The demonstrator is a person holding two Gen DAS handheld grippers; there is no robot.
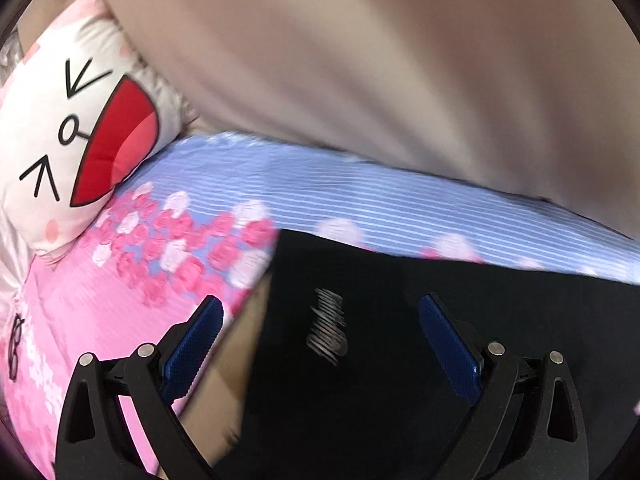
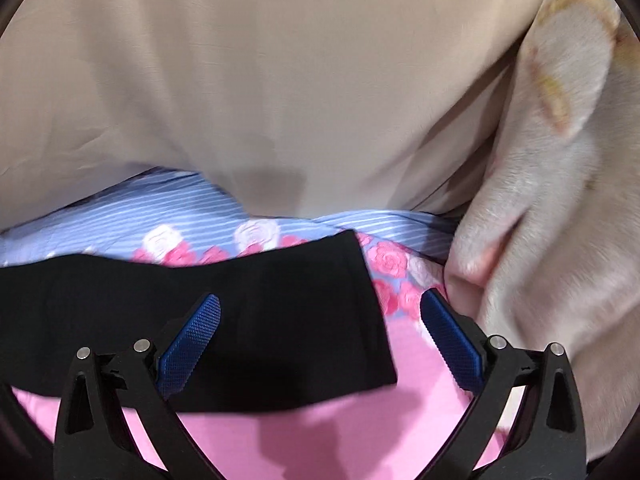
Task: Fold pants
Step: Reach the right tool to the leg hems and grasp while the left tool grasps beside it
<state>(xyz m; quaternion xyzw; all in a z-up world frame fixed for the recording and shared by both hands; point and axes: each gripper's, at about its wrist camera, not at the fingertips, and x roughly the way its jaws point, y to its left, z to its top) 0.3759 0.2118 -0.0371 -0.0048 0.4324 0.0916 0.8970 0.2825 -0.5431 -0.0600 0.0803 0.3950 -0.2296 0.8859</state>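
Note:
Black pants (image 1: 400, 360) lie flat on a pink and blue floral bedsheet (image 1: 100, 320). In the left wrist view a grey script logo (image 1: 328, 326) shows on the cloth near its left edge. My left gripper (image 1: 320, 320) is open just above this end, its blue pads (image 1: 196, 344) wide apart and empty. In the right wrist view the other end of the pants (image 2: 300, 320) stops at a straight hem on the right. My right gripper (image 2: 320, 320) is open over that hem, with its left pad (image 2: 188, 344) over black cloth and its right pad over the sheet (image 2: 320, 440).
A beige curtain or cover (image 1: 360, 60) hangs behind the bed in both views. A white cartoon-face pillow (image 1: 72, 140) lies at the left of the left wrist view. A fuzzy cream blanket (image 2: 560, 200) is bunched at the right of the right wrist view.

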